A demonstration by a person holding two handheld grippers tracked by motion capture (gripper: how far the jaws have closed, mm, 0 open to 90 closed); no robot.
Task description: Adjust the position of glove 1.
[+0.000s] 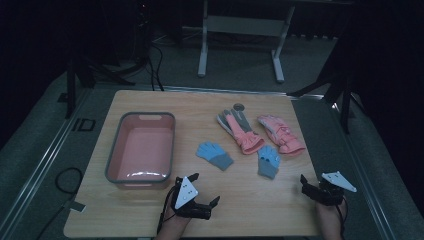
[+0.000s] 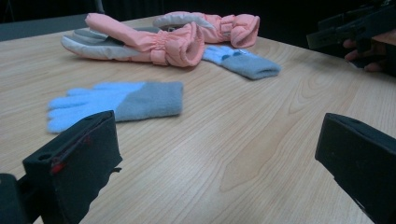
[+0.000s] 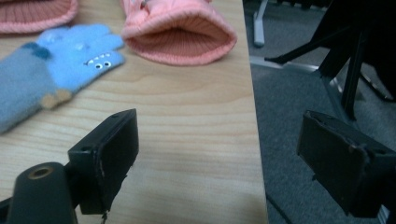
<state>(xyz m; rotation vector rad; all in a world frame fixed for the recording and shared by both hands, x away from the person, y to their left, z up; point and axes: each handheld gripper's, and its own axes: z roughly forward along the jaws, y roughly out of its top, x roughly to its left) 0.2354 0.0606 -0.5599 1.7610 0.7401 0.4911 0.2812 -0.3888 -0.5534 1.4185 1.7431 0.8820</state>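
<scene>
On the wooden worktop [image 1: 150, 210] four gloves are laid out beside a pink basin with a grey rim [image 1: 114, 150], which stands at the left. Nearest the left hand-held gripper [image 1: 206, 189] a light-blue knitted glove [image 1: 214, 155] is found, lying flat near the middle of the worktop, just right of the basin. In the high view its long axis is set on a diagonal: the blue fingers are pointed toward the far left, toward the basin, and the grey cuff is turned toward the near right. In the left gripper view the same glove [image 2: 116, 101] is seen ahead of the jaws, apart from them, fingers to the left and cuff to the right.

A second blue glove [image 1: 268, 161] is laid closer to the right hand-held gripper [image 1: 311, 185], its fingers pointed away from the person and its grey cuff toward the near edge. Behind it two pink padded gloves [image 1: 240, 131] [image 1: 281, 134] are placed, their open cuffs turned toward the person and their fingers toward the far left.

Both hand-held grippers are held low at the near edge with the jaws spread wide, and nothing is gripped between them. The right one [image 3: 219, 154] is held over the worktop's right edge.
</scene>
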